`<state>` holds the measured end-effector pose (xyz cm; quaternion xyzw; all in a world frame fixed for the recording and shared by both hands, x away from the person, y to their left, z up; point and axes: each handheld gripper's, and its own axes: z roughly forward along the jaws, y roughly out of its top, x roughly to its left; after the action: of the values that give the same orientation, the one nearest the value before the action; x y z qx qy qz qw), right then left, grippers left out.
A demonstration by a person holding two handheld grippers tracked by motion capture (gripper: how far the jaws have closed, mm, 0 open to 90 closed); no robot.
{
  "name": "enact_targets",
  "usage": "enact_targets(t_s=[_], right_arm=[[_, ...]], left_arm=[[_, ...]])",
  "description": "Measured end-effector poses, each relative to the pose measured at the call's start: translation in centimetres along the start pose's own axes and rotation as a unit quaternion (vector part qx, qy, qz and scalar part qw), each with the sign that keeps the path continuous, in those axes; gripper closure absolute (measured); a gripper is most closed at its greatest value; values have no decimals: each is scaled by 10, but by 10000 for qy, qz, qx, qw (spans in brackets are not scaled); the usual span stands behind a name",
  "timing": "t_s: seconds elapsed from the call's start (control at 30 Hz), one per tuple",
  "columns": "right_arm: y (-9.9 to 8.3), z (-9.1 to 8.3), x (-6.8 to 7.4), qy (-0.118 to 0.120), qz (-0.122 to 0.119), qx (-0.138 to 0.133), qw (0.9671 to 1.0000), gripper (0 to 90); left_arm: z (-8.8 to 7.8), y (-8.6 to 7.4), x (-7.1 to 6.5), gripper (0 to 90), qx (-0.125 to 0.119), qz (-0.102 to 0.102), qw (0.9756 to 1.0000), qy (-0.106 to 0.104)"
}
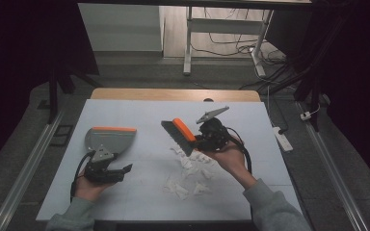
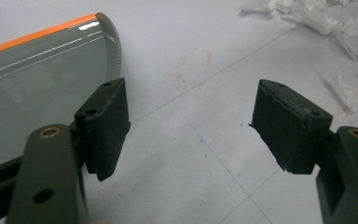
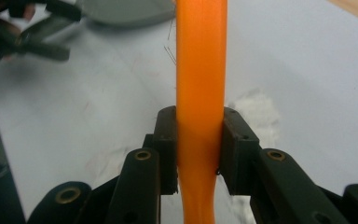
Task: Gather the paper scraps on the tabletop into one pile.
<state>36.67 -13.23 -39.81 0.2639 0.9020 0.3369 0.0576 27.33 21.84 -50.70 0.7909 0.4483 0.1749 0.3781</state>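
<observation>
A grey dustpan (image 1: pixel 111 138) with an orange edge lies on the white board's left side; its pan (image 2: pixel 42 79) sits just left of my left gripper's jaws. The left gripper (image 1: pixel 124 169) (image 2: pixel 191 126) stands open near the dustpan's handle, with bare board between its fingers. My right gripper (image 1: pixel 200 140) (image 3: pixel 199 149) is shut on the orange handle (image 3: pixel 200 70) of a hand brush (image 1: pixel 179 134), whose dark bristles hang tilted above the board's middle. Torn white paper scraps (image 1: pixel 189 175) (image 2: pixel 326 18) lie scattered below the brush.
The white board (image 1: pixel 125 202) covers a wooden table whose far edge (image 1: pixel 173 94) shows. A power strip (image 1: pixel 283 137) and cables lie on the floor to the right. Table legs (image 1: pixel 188 43) stand beyond. In the right gripper view the dustpan (image 3: pixel 121 9) and the other gripper (image 3: pixel 23 32) lie ahead.
</observation>
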Motion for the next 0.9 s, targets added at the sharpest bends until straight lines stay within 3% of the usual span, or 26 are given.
enact_targets(t_s=[0.13,0.2,0.3,0.57,0.67,0.7,0.8,0.9], right_arm=[[-15,0,16,392,-204,373,9983,708],[-21,1,26,412,-336,525,9972,707],[-28,5,40,686,-487,773,9935,708],[-39,25,78,1047,-1044,1518,9773,708],[-42,37,84,1020,-1194,1737,9722,708],[-42,41,84,967,-1224,1787,9715,708],[-36,46,79,667,-1220,1794,9739,708],[-31,51,65,611,-1015,1855,9755,708]], left_arm=[[0,0,0,278,13,-3,10000,-4],[1,0,-1,279,18,11,10000,2],[1,0,-1,278,18,9,10000,1],[0,0,0,279,14,-1,10000,-3],[1,0,0,279,19,6,10000,-3],[1,0,0,279,19,8,10000,-6],[0,0,0,278,8,-2,10000,4],[0,-1,1,280,1,-7,10000,8]])
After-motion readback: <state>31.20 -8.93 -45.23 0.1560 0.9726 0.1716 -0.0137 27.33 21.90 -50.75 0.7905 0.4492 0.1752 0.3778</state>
